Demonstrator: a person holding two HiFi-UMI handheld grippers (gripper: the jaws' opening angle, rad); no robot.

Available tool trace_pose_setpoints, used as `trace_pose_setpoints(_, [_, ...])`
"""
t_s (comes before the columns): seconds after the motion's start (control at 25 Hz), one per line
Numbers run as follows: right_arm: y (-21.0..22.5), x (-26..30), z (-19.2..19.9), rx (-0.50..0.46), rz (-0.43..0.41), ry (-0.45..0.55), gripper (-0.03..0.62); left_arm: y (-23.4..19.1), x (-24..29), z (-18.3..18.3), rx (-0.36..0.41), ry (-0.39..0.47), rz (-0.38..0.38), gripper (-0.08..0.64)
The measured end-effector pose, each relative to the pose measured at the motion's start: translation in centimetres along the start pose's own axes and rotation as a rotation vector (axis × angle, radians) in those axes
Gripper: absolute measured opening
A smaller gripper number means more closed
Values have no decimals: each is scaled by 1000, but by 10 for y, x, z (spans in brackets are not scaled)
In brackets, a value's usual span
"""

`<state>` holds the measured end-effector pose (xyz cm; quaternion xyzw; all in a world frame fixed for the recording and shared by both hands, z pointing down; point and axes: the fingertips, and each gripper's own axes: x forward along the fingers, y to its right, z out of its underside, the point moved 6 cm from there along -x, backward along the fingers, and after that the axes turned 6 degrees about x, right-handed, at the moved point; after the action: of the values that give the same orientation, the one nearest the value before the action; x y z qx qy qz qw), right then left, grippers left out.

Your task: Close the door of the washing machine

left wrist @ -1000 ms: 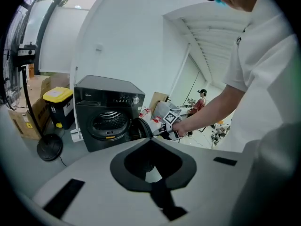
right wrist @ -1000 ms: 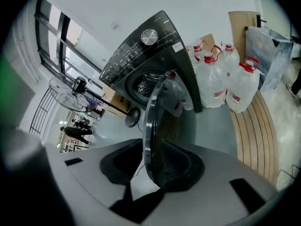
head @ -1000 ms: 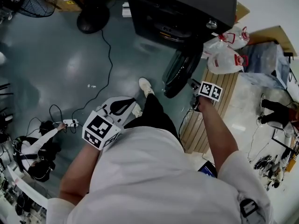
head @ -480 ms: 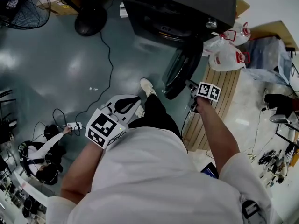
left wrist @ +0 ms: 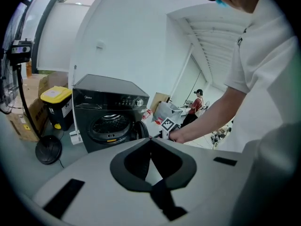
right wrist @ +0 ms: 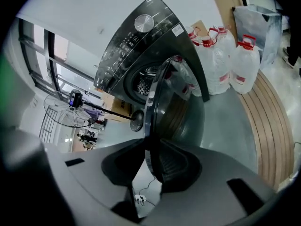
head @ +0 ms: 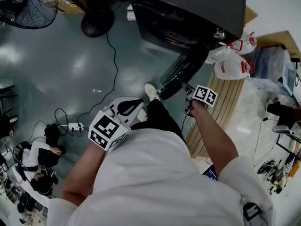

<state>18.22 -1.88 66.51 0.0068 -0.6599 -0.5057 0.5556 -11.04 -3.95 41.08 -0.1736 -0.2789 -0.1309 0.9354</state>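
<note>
A dark grey washing machine (head: pixel 188 8) stands at the top of the head view, with its round door (head: pixel 181 74) swung out toward me. My right gripper (head: pixel 189 92) is at the door's free edge. In the right gripper view the door's rim (right wrist: pixel 157 93) runs between the jaws and my right gripper (right wrist: pixel 151 147) is shut on it. My left gripper (head: pixel 135 103) hangs low beside my body, away from the machine. In the left gripper view my left gripper (left wrist: pixel 150 140) is shut on nothing, with the machine (left wrist: pixel 110 112) beyond it.
Water jugs (head: pixel 233 67) and a wooden slatted platform (head: pixel 221 107) lie right of the door. A standing fan (head: pixel 28 6), its round base (head: pixel 97 20) and a floor cable (head: pixel 113 65) are on the left. A person (head: pixel 35 161) sits on the floor at lower left.
My right gripper has closed on the door's rim and moved left, and the door's free edge has swung left with it. The left gripper shifted only slightly.
</note>
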Motion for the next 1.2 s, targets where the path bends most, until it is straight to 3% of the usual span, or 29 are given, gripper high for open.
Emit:
trace_pose_setpoints(0.44, [-56,59,-14,103,-49,6,107,-35,-15,-9,-55,24,-99,17])
trace_pose_setpoints(1.2, [-132,143,-82,91,-110,-1,101,-94,-26,-26,-147,40,-266,17])
